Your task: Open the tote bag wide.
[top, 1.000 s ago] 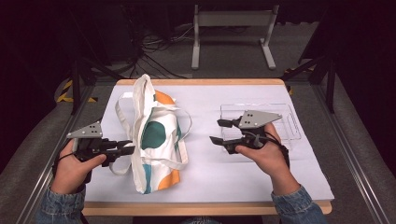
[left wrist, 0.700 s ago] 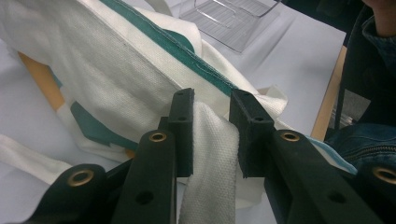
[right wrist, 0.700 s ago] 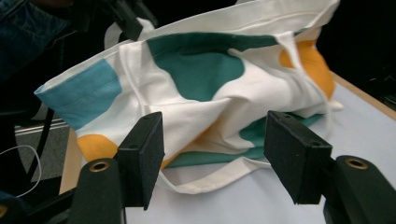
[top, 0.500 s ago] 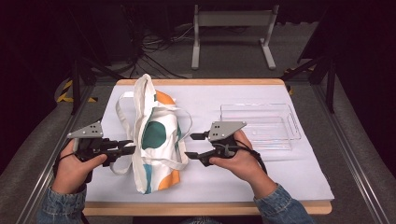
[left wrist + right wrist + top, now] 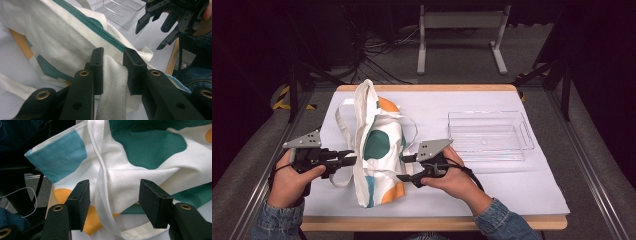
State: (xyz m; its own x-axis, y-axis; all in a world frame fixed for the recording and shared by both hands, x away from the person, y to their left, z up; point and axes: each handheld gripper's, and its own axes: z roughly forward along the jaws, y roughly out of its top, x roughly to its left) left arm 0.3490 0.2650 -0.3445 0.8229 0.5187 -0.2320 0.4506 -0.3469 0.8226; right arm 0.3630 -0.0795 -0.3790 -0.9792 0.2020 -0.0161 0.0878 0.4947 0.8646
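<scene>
Left tool [image 5: 348,159] clamped, level, in left hand [image 5: 288,176]; right tool [image 5: 402,168] jaws apart, just closing.

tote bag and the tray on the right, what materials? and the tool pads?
Tote bag: woven cloth, likely cotton canvas, matte; coarse weave and stitched hems show in the left gripper view, with printed teal, orange and blue patches. Tray: clear rigid plastic, glossy; the white table cover shows through it. Left tool pads: black, matte, probably foam or rubber.
</scene>
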